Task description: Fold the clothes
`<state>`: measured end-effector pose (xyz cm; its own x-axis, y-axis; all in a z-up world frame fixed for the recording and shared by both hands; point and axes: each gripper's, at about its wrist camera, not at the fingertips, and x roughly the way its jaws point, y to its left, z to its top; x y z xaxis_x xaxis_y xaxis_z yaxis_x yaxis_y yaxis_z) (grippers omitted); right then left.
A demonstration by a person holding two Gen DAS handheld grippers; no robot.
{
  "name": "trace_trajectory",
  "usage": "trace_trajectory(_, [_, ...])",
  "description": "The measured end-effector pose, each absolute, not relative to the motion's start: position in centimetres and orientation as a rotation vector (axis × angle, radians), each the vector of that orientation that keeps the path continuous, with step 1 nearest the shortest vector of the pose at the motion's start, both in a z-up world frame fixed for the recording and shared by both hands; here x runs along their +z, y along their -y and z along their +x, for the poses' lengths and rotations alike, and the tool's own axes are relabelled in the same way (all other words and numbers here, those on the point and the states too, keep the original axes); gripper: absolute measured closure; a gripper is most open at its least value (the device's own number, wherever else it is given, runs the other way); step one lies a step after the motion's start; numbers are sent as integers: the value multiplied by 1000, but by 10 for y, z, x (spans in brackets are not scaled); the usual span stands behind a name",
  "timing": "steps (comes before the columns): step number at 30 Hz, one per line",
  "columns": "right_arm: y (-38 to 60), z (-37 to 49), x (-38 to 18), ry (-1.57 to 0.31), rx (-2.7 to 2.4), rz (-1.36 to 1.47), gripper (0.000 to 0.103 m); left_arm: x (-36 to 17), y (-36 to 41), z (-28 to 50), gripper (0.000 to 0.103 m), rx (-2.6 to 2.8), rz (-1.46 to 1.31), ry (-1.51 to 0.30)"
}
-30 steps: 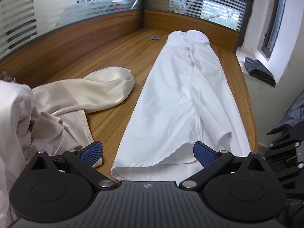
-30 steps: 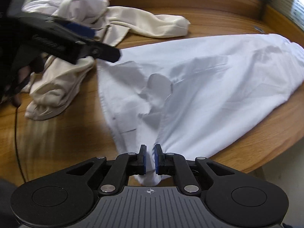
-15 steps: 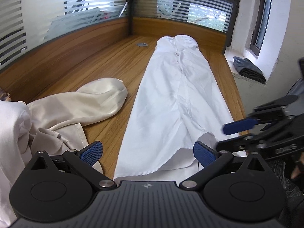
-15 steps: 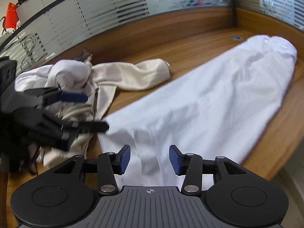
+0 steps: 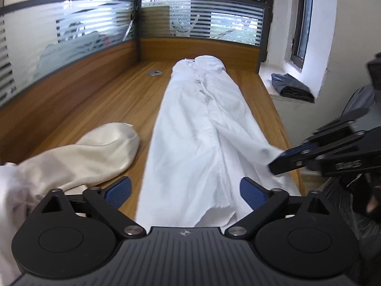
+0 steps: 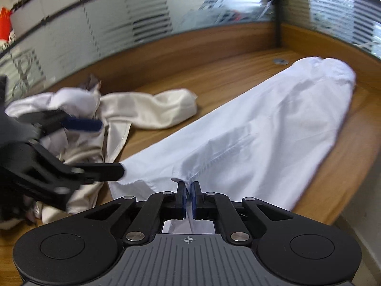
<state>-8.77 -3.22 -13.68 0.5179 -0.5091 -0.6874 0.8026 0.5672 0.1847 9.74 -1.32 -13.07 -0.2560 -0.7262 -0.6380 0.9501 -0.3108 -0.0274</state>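
Observation:
A long white garment (image 5: 202, 131) lies stretched down the wooden desk (image 5: 95, 104). My left gripper (image 5: 185, 188) hovers over its near hem; the jaws are wide and closing, with the hem between the fingers but not pressed. My right gripper (image 6: 188, 190) is shut on a pinch of the white garment (image 6: 273, 124) at its side edge. In the left wrist view the right gripper (image 5: 278, 162) holds that edge slightly raised near the desk's right side. From the right wrist, the left gripper (image 6: 110, 146) shows open at the left.
A cream garment (image 5: 95, 150) and crumpled white cloth (image 5: 9, 190) are piled left of the white one. A metal grommet (image 5: 154, 72) sits at the far end by the frosted glass partition. A dark folded cloth (image 5: 290, 87) lies on the window sill beyond the desk's right edge.
My right gripper let go of the hem corner, opened, then shut again on the garment's side edge and rose a little. The left gripper stayed over the hem, its jaws narrowing slightly.

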Motion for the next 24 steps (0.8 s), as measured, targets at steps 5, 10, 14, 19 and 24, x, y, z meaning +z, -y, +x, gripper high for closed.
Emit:
trace_trajectory(5, [30, -103, -125, -591, -865, 568, 97, -148, 38, 89, 43, -1833, 667, -551])
trace_trajectory(10, [28, -112, -119, -561, -890, 602, 97, -171, 58, 77, 91, -1870, 730, -604])
trace_trajectory(14, [27, -118, -117, -554, -901, 614, 97, -186, 59, 67, 91, -1904, 777, -655])
trace_trajectory(19, [27, -119, -117, -560, -906, 616, 97, -200, 46, 56, 91, -1959, 822, -695])
trace_trajectory(24, [31, -118, -122, -580, -885, 624, 96, -206, 36, 58, 90, -1942, 776, -743])
